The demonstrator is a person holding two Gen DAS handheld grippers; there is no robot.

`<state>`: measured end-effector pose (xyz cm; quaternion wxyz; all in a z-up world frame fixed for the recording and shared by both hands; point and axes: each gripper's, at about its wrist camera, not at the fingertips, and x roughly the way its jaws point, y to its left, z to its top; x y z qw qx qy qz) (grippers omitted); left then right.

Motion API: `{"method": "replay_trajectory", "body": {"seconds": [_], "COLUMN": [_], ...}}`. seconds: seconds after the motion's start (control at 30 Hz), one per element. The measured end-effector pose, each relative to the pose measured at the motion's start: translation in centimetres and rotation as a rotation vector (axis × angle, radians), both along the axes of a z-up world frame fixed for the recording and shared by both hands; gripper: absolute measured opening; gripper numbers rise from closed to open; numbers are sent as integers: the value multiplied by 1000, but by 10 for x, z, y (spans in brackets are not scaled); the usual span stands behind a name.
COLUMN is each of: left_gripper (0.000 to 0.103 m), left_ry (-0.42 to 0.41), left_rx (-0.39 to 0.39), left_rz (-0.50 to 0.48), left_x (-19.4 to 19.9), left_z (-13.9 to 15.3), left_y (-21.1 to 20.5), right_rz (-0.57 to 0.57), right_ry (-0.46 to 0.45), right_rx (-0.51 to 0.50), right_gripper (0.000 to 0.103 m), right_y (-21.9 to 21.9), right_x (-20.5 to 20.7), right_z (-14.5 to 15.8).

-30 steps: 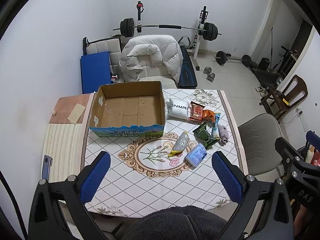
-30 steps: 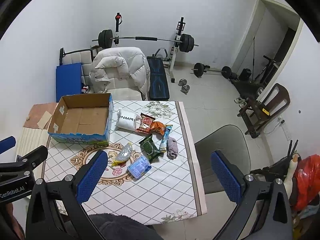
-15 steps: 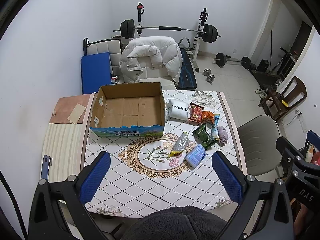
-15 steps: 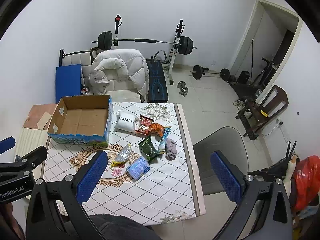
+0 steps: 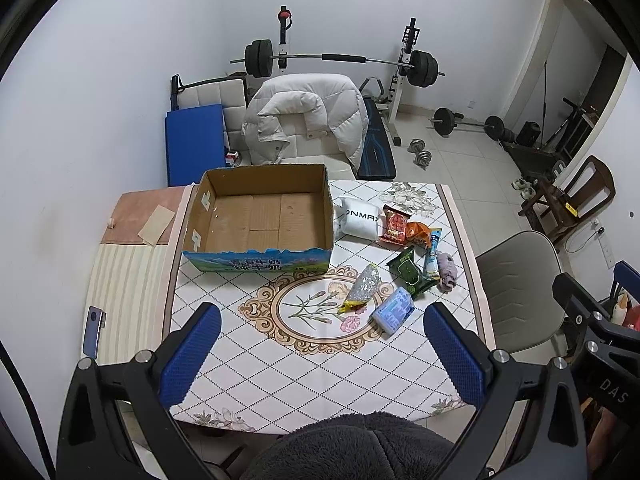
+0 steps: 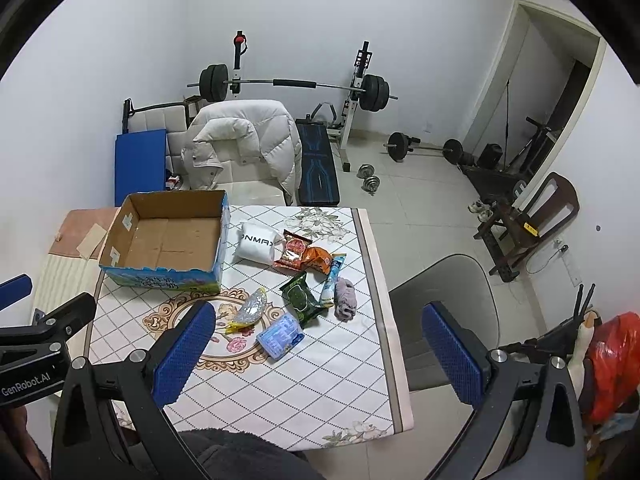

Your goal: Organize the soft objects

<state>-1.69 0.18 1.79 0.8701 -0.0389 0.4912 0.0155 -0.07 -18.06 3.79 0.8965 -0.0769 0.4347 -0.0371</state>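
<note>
Both hand-held grippers are held high above the tabletop (image 5: 280, 364), well clear of everything on it. The left hand-held gripper (image 5: 320, 354) is seen with its blue pads spread wide apart and nothing between them; the right hand-held gripper (image 6: 318, 354) is likewise spread wide and empty. An open cardboard box (image 5: 260, 220) is set at the far left of the tabletop. To its right, soft packets are scattered: a white pouch (image 5: 360, 222), a red snack bag (image 5: 396, 224), a green packet (image 5: 410, 272), a silver packet (image 5: 364, 286), a blue tissue pack (image 5: 394, 312) and a lilac cloth (image 5: 447, 271).

Even, sharp light; fisheye-warped edges.
</note>
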Motion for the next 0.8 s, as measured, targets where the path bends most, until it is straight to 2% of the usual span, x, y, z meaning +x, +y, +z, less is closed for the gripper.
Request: {"method": "replay_trajectory", "body": {"seconds": [0.47,0.53,0.6,0.67,0.73,0.8], "left_gripper": [103,103,103,103,103,103], "left_ry": [-2,-2,-23,-47,-62,-43], "left_rx": [1,2,8,55,141,234], "left_rz": [0,2,6,24,41,42], "left_x": [-1,-1,-1,6,23,43], "left_z": [1,-1,-3,-12,-32,-61], "left_y": [4,5,8,10,12,12], "right_rz": [3,-3,-14,-43,-86,-158], "right_ry": [-2,3,25,70,166,314], "right_rx": [14,41,111,185,268,355], "right_gripper": [103,103,103,103,103,103], "right_y": [3,1,-7,-19,-33,-49], "right_x": [-5,-4,2,16,41,72], "right_z": [4,3,-4,-24,-62,-126]}}
